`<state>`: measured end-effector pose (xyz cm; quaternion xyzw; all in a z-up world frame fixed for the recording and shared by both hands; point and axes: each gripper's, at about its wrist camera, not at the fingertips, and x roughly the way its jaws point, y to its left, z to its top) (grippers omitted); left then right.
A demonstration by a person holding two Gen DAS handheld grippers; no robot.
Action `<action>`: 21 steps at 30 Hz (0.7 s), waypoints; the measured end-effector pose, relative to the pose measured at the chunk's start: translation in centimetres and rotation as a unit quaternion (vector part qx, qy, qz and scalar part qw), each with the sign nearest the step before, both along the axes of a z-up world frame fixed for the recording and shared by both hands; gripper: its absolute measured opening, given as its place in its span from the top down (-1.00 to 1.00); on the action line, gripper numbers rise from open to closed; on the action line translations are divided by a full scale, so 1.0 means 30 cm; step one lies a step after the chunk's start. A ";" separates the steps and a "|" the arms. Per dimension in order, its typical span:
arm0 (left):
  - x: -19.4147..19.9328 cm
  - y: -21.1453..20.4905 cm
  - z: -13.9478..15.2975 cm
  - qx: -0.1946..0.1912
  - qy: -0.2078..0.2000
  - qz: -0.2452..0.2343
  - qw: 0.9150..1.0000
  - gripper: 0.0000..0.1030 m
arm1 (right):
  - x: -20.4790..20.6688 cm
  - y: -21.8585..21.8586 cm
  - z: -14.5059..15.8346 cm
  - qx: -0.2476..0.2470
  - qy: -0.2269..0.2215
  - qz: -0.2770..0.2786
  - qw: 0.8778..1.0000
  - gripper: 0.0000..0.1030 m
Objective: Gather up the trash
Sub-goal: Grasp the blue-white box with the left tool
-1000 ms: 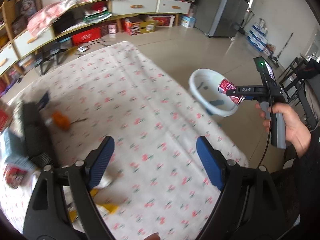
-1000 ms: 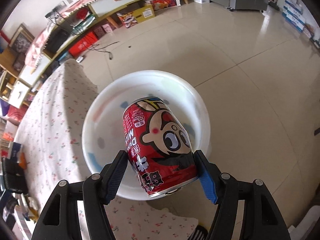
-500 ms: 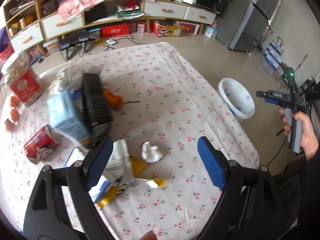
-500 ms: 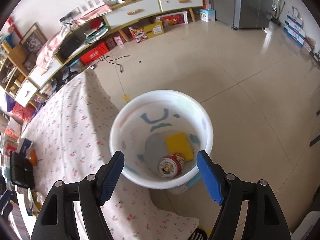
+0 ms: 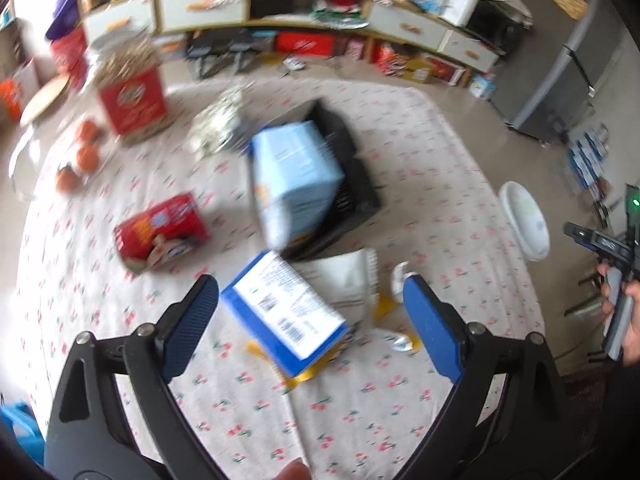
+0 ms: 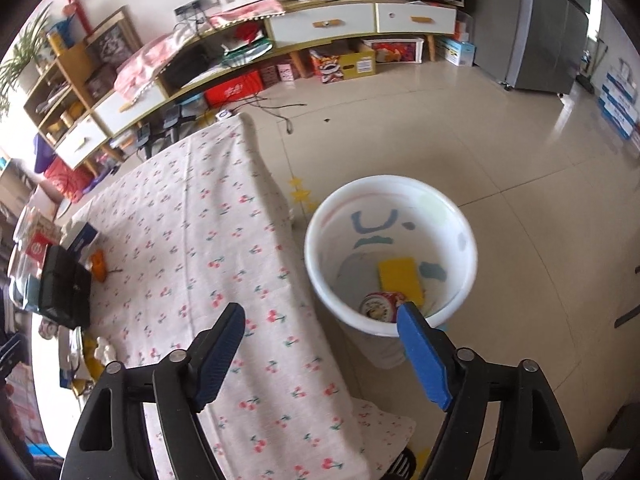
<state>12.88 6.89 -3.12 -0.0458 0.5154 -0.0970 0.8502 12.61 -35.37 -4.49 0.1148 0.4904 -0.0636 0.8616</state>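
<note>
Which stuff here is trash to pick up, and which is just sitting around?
Likely for the job:
white bin
red can in it
blue-and-white box
crumpled wrapper

Likely just lying about:
oranges
red tin
black basket

Bare cloth on the surface (image 6: 208, 216) beside the bin (image 6: 468, 236), open for passage; farther along, crowded by blue boxes (image 5: 280, 308), a black basket (image 5: 352, 184) and a red can (image 5: 160, 232)

White bin (image 6: 390, 200) with blue-green smiley marks holds yellow sponge (image 6: 400, 278) and red can (image 6: 378, 306); tablecloth (image 6: 208, 240) white with red cherry print; blue-and-white box (image 5: 284, 312), pale blue carton (image 5: 294, 176), black basket (image 5: 352, 184), red can (image 5: 160, 232) on it.
</note>
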 end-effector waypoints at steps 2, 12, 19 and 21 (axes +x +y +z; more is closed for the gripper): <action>0.003 0.033 -0.021 -0.007 0.017 0.014 1.000 -0.81 | 0.007 0.035 -0.006 0.000 0.000 0.008 1.000 -0.61; 0.007 0.076 -0.115 -0.079 0.089 0.056 0.991 -0.81 | 0.073 0.260 -0.046 -0.018 0.023 0.075 0.997 -0.67; 0.032 0.038 -0.179 -0.069 0.107 0.073 0.989 -0.81 | 0.098 0.390 -0.053 -0.019 0.024 0.106 0.994 -0.68; 0.037 0.034 -0.187 -0.058 0.108 0.077 0.989 -0.78 | 0.106 0.417 -0.048 -0.016 0.023 0.112 0.993 -0.68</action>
